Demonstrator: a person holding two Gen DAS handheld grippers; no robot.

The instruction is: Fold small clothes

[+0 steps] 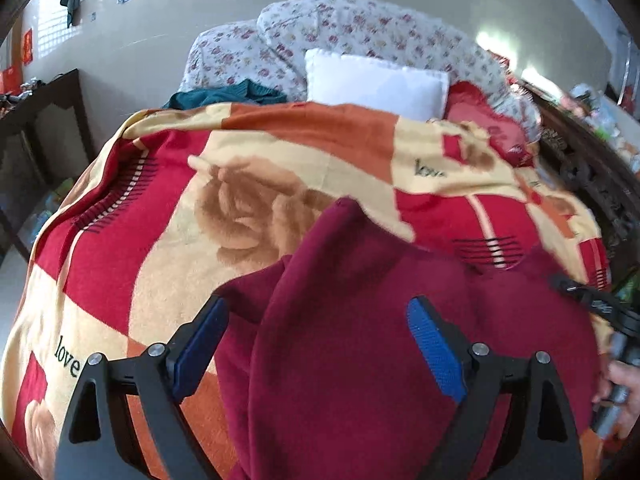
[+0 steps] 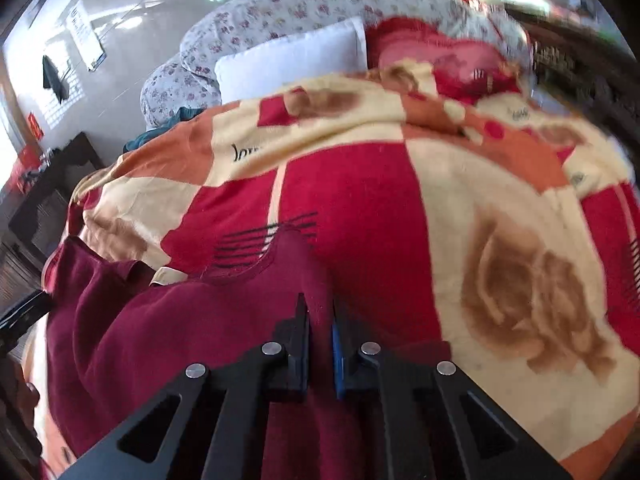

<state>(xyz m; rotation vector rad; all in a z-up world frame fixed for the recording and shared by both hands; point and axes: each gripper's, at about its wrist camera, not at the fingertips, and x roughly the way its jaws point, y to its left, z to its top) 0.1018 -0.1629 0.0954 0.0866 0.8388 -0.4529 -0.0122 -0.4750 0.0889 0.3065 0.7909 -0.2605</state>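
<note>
2 grippers work 1 garment here, and the fold looks barely begun. In the right wrist view, the right gripper [image 2: 320, 336] sits at lower centre with its jaws nearly closed, pinching a raised ridge of the maroon garment [image 2: 168, 336]. The cloth peaks just above the fingertips and spreads from there to the lower left of the frame, rumpled, with a collar-like edge near the left.

In the left wrist view, the left gripper [image 1: 320, 356] has its jaws wide apart at the bottom of the frame, holding nothing. Its blue pads [image 1: 436, 354] straddle the garment [image 1: 360, 320], which fills the lower centre and right and rises to a point above mid-frame. Whether the pads touch the cloth, I cannot tell.

Beyond the garment, the blanket [image 1: 168, 208] of red, orange and cream squares covers the bed. At its far end, in the upper part of the frame, lie a white pillow [image 1: 372, 80], a floral quilt [image 1: 360, 28] and a teal cloth [image 1: 224, 94].

Judging by this, no clean fold is laid yet: the garment is bunched, not flat. Left to do are spreading it, folding it over and squaring it; the teal cloth may be another piece waiting.
</note>
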